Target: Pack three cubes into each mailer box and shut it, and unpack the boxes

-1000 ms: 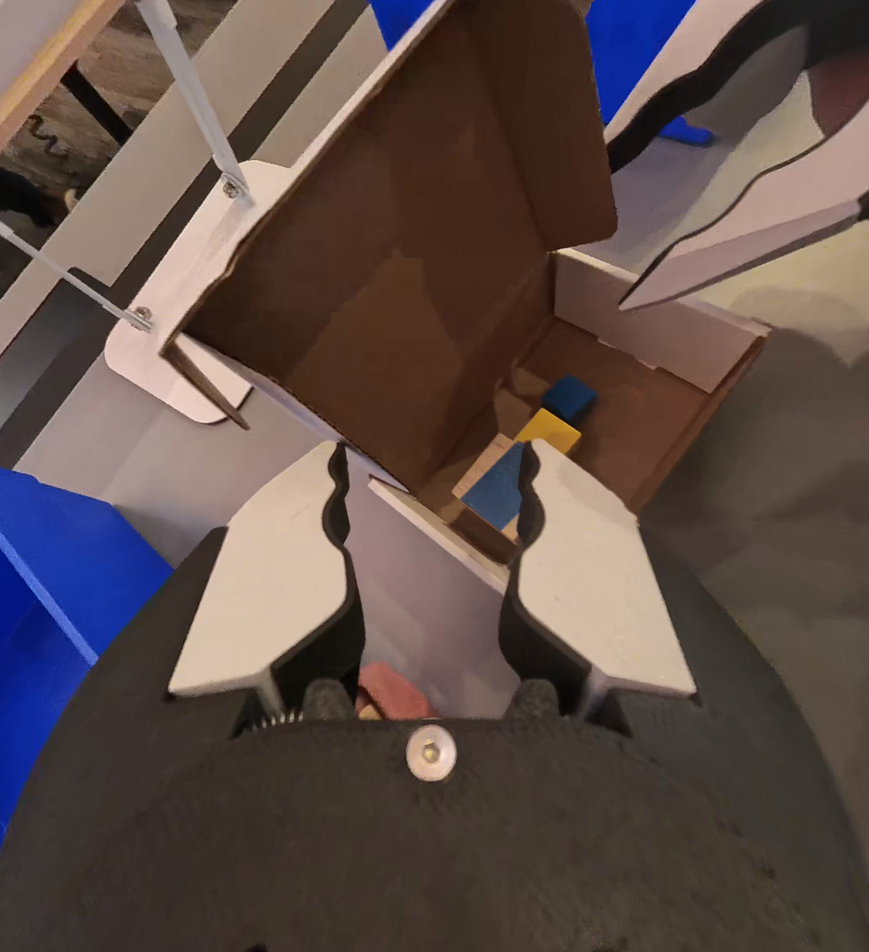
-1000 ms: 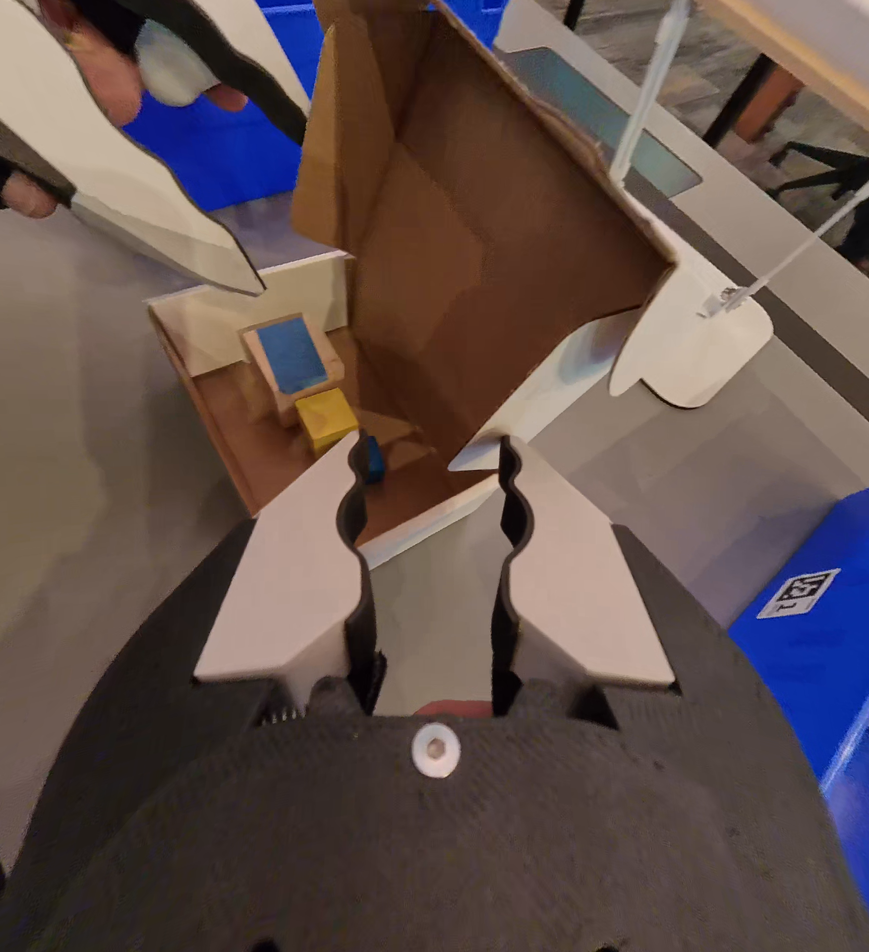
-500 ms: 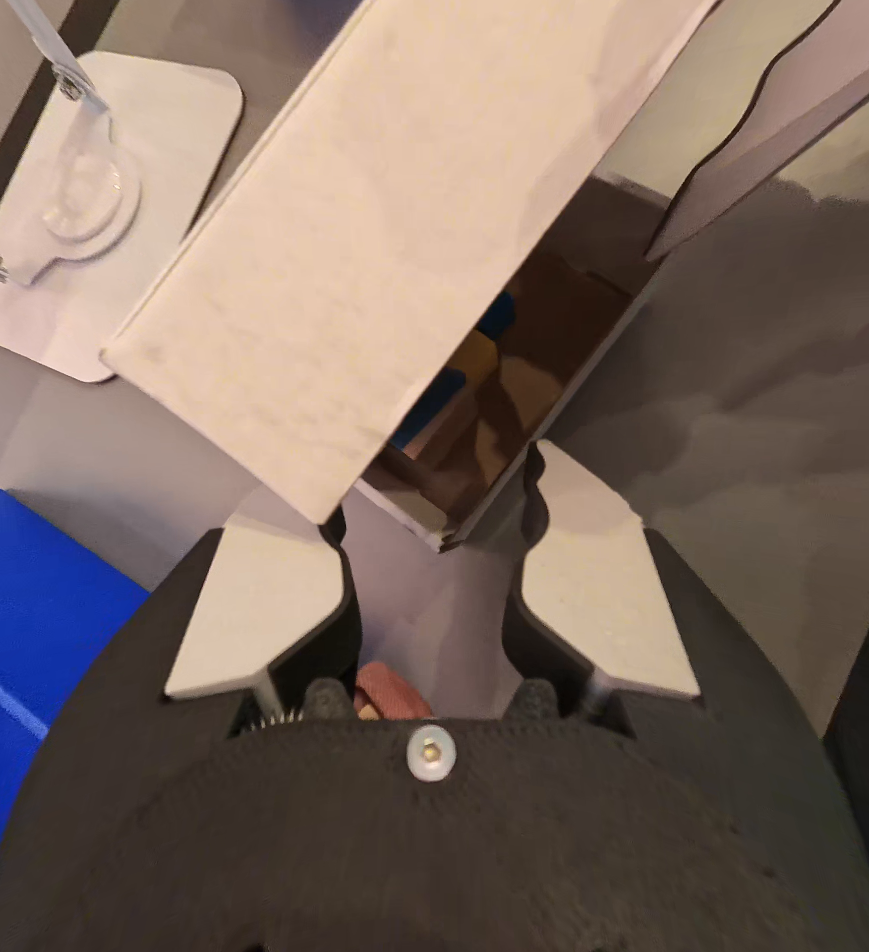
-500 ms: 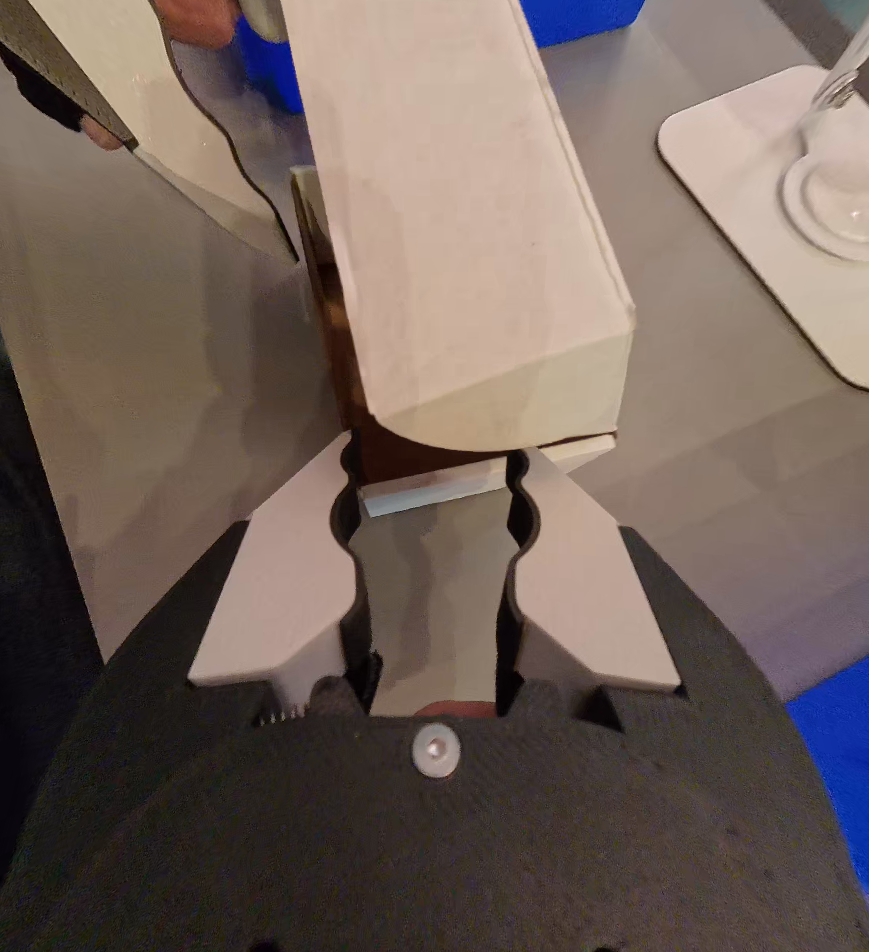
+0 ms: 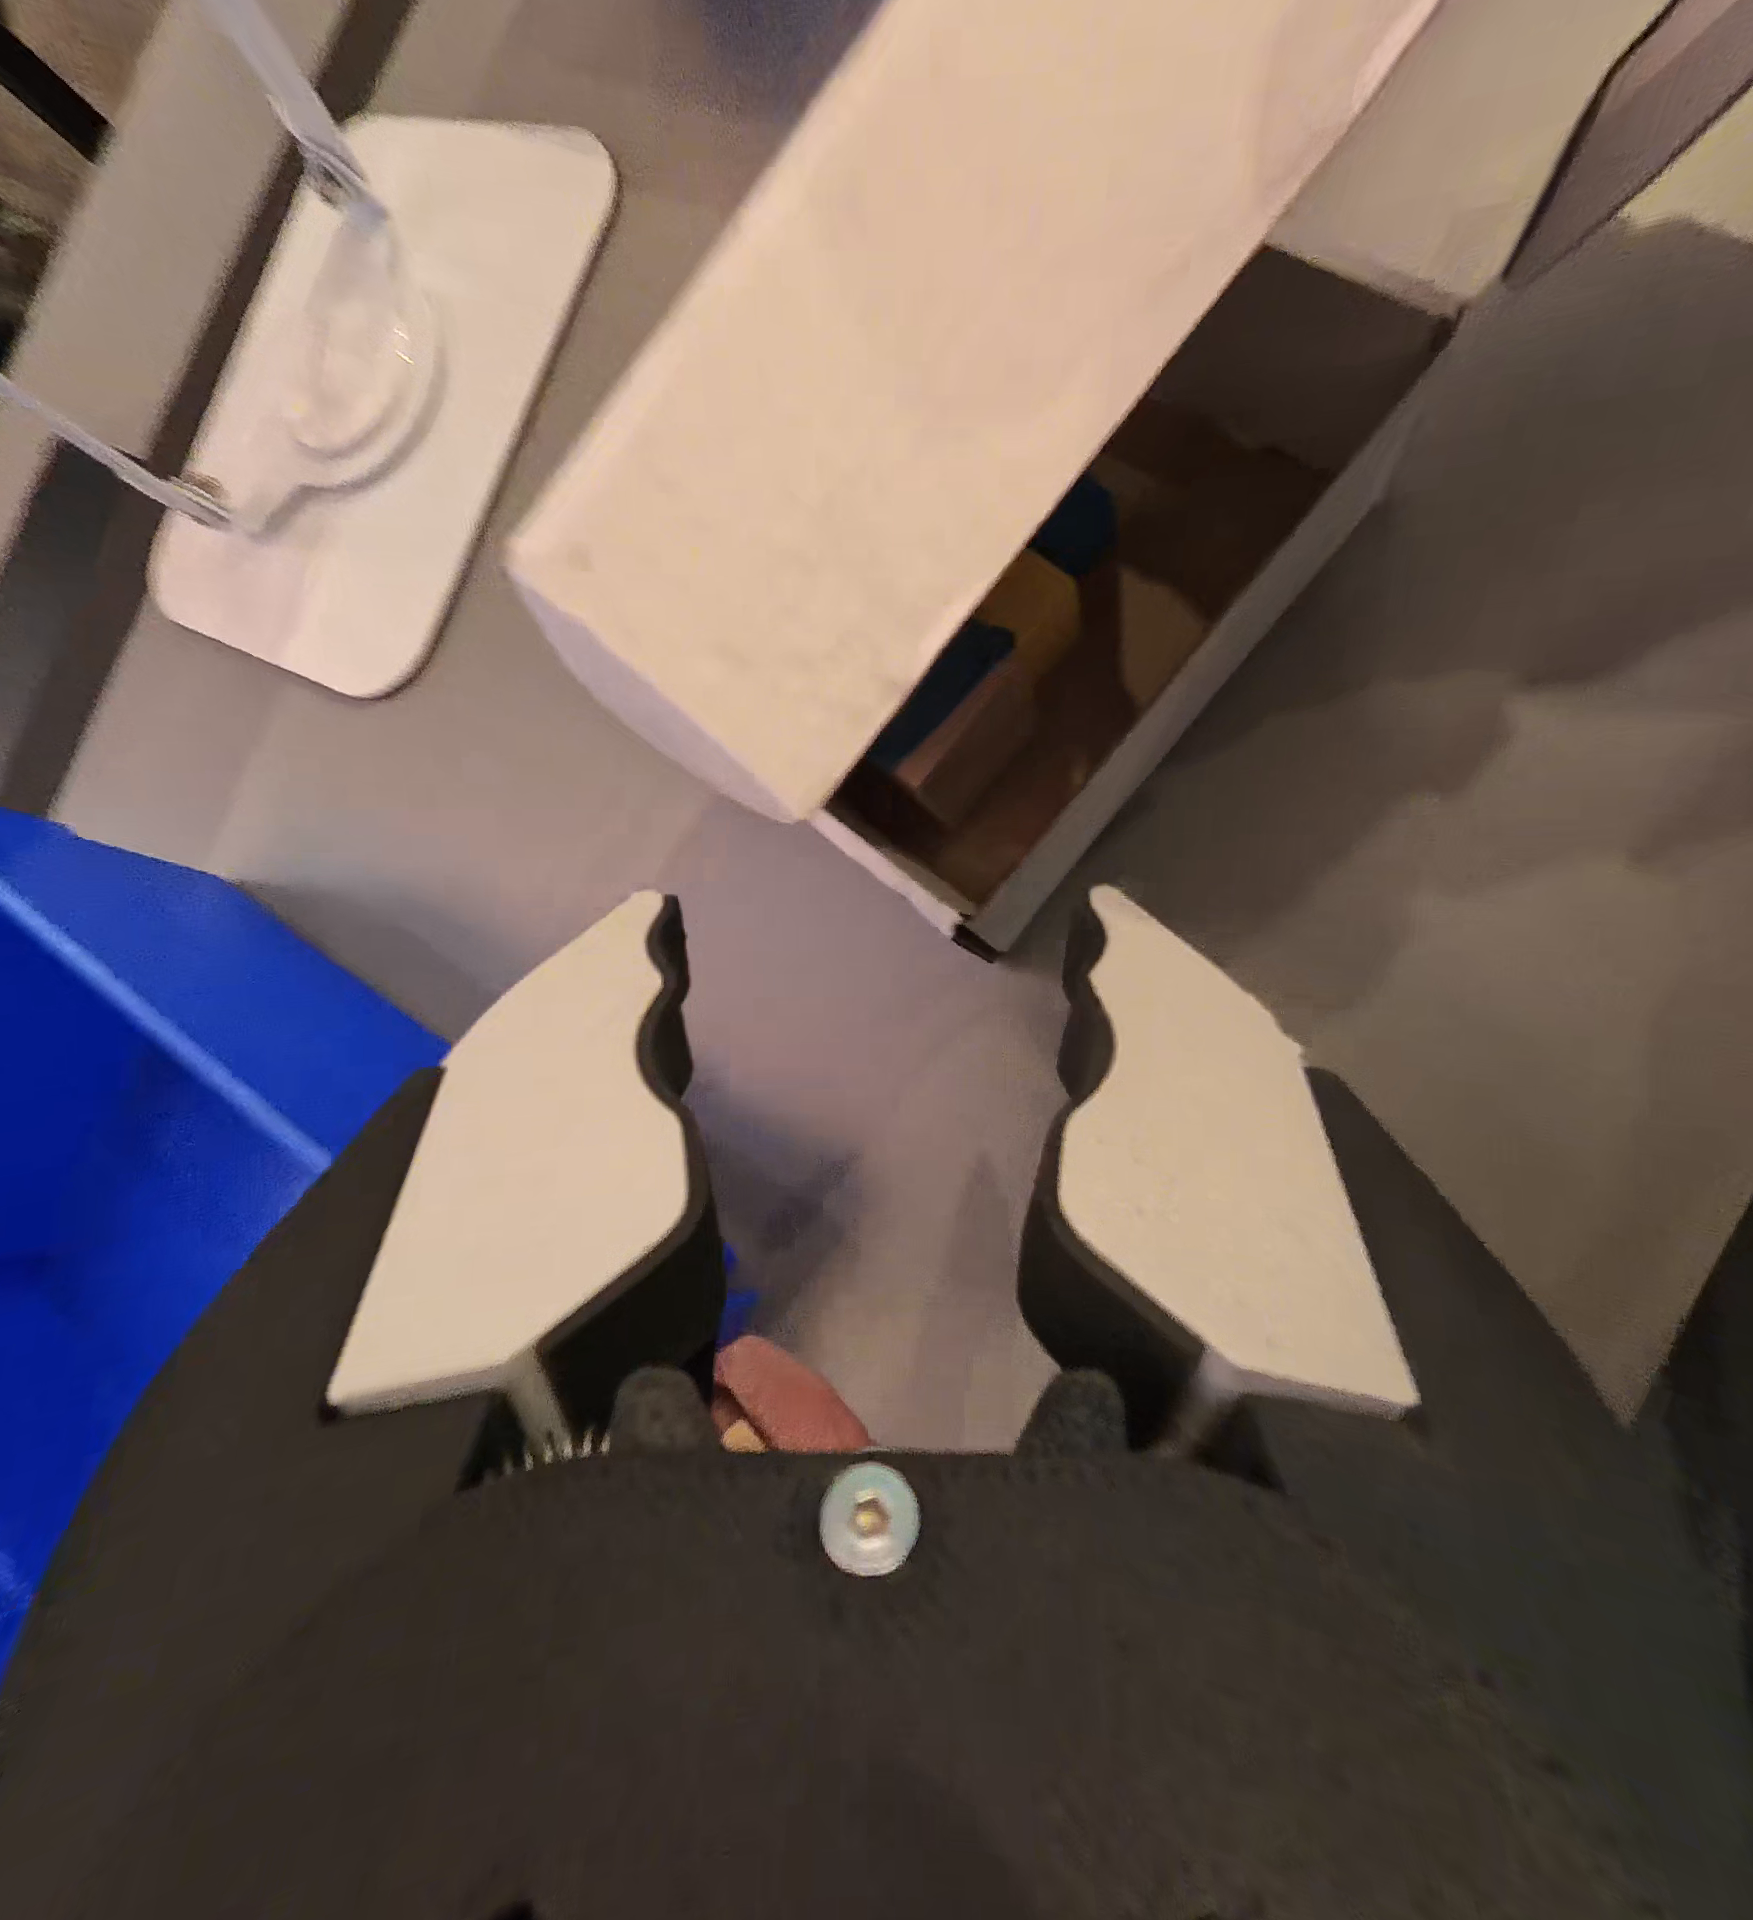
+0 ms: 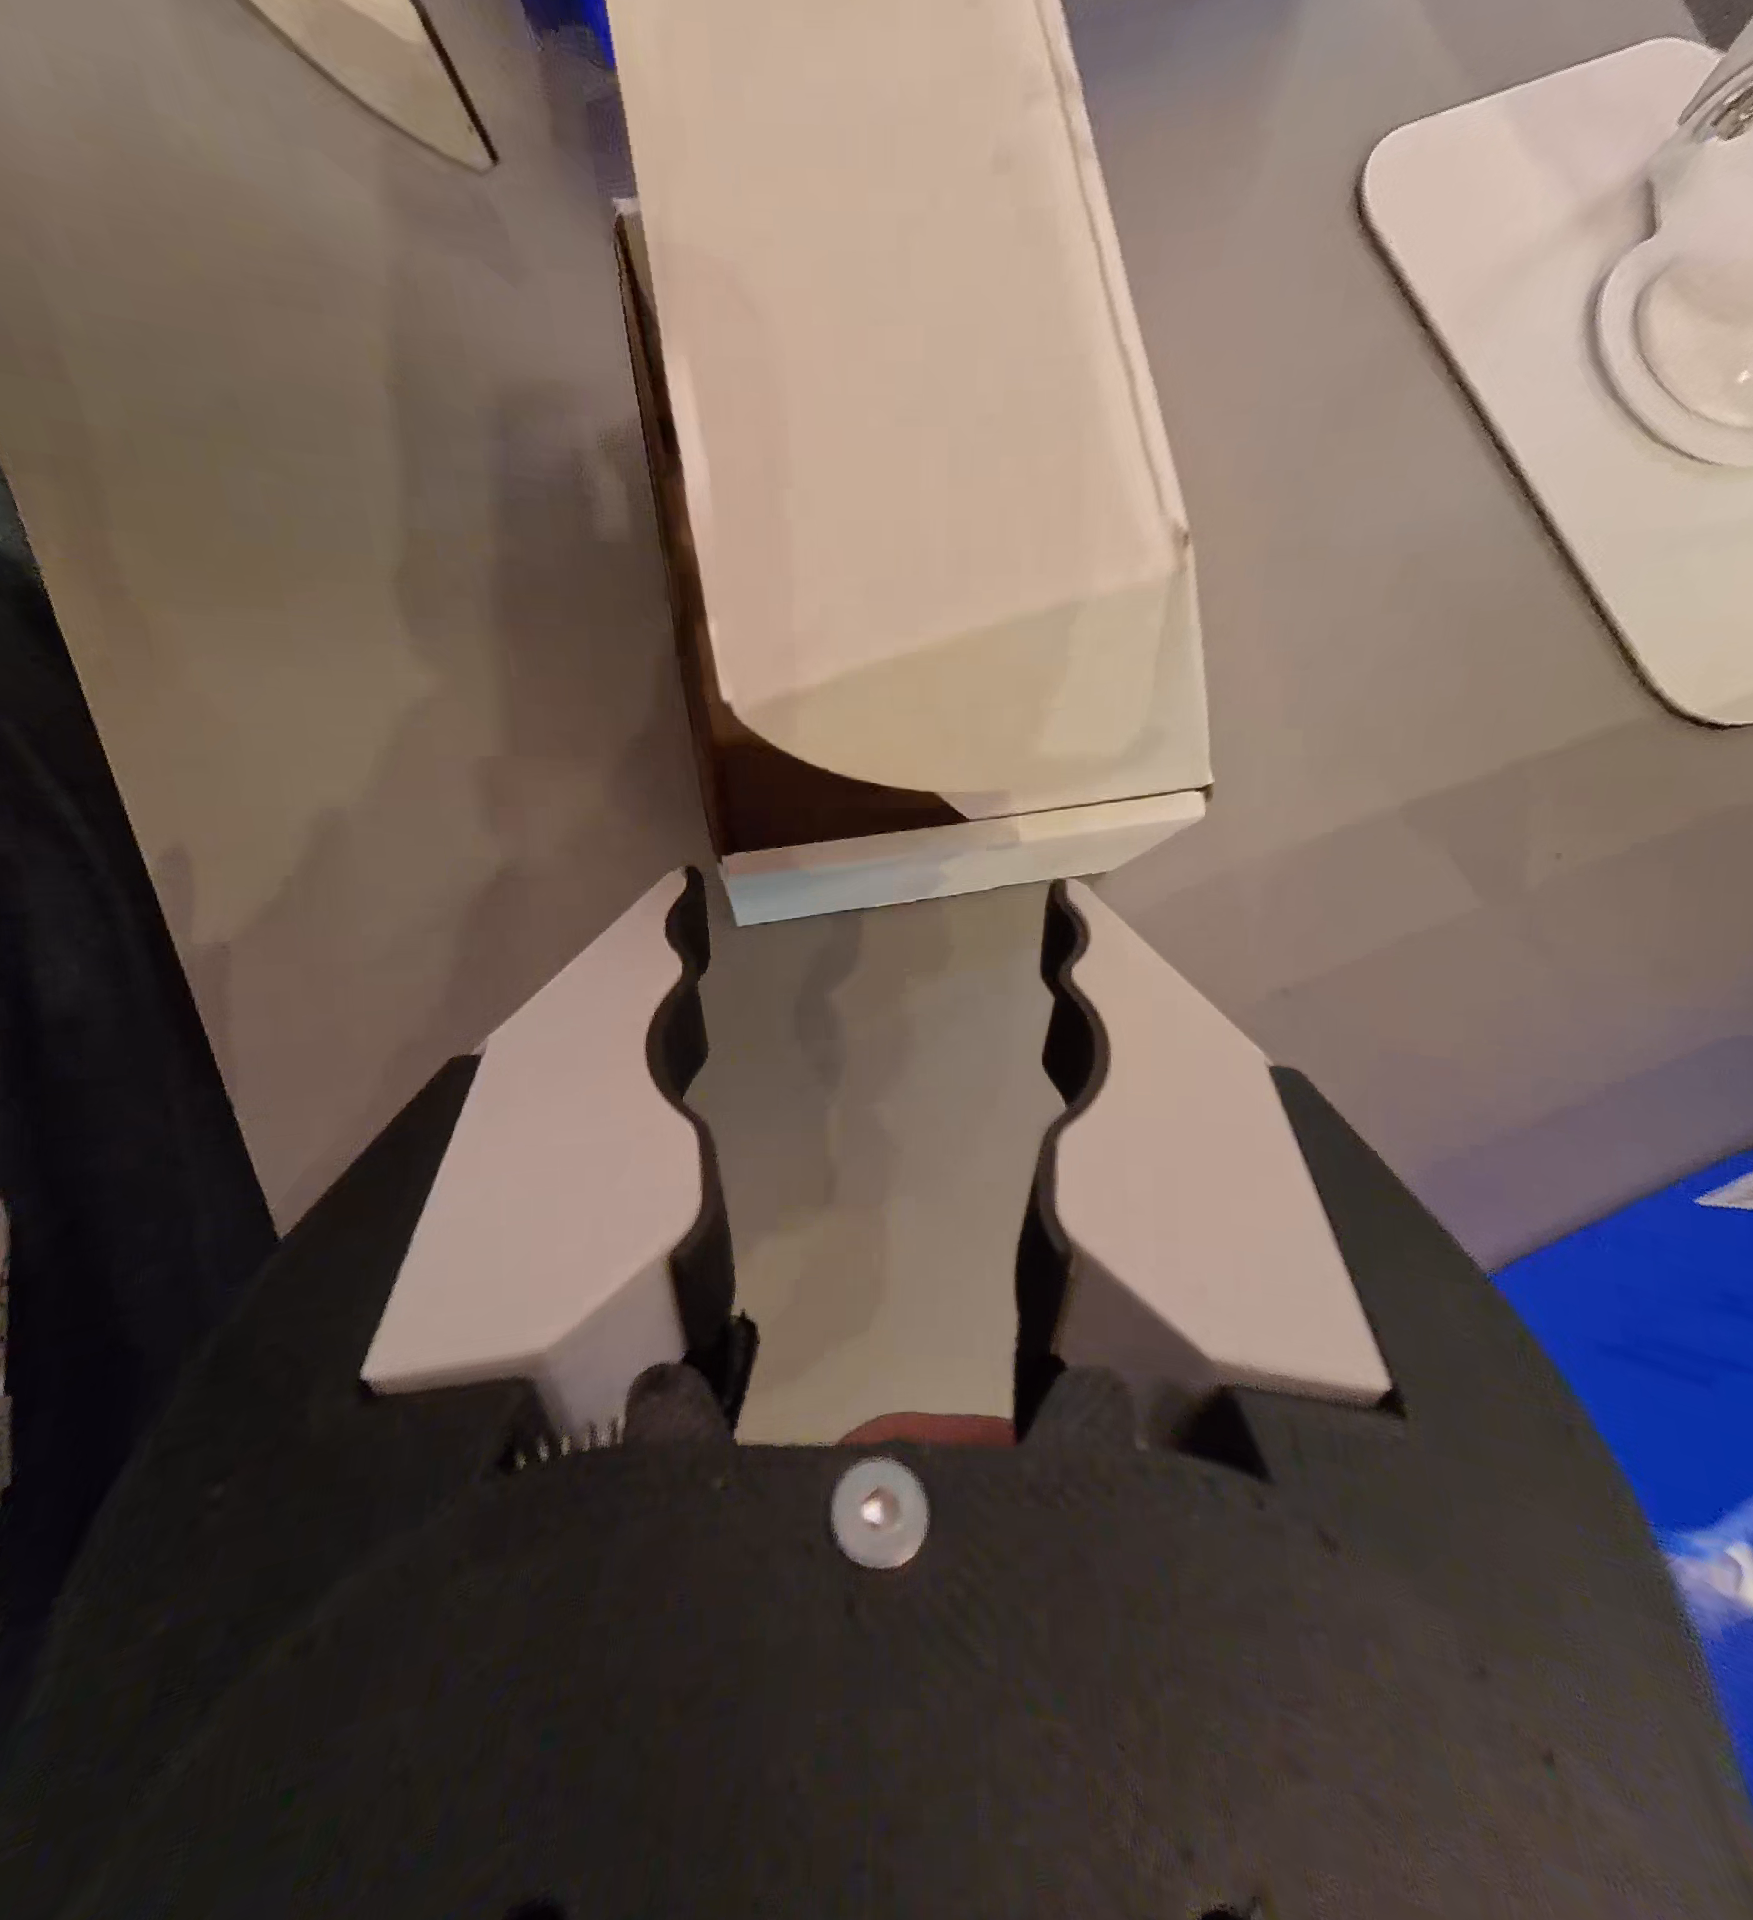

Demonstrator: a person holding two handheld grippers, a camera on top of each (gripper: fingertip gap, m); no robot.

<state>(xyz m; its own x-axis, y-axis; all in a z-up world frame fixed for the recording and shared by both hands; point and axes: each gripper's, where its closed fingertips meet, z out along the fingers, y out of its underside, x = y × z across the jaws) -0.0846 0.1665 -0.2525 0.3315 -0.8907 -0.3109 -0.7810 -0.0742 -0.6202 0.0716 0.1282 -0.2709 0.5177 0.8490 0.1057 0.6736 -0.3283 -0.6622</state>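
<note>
The mailer box [image 5: 955, 416] sat on the grey table [image 5: 1474, 831] with its lid [image 6: 893, 395] lowered but not tucked; cubes [image 5: 1038, 613] showed through the gap, count unclear. Left gripper [image 5: 877, 925] and right gripper [image 6: 872, 894], both near the box, stood wide and empty. Judged: closing unfinished; unpacking outstanding.

Free room: bare grey table [image 5: 1474, 831] from 12 to 4 o'clock of the left gripper [image 5: 877, 925], jaws apart; bare strip between the right gripper [image 6: 872, 894] fingers.

Obstacles:
- Mailer box [image 5: 955, 364], lid half lowered, at 12 o'clock, just beyond both sets of fingertips.
- Blue bin [image 5: 103, 1091], 9 o'clock of left gripper.
- White stand base [image 5: 384, 416], 11 o'clock.
- Second blue bin [image 6: 1682, 1403], 3 o'clock of right gripper.
</note>
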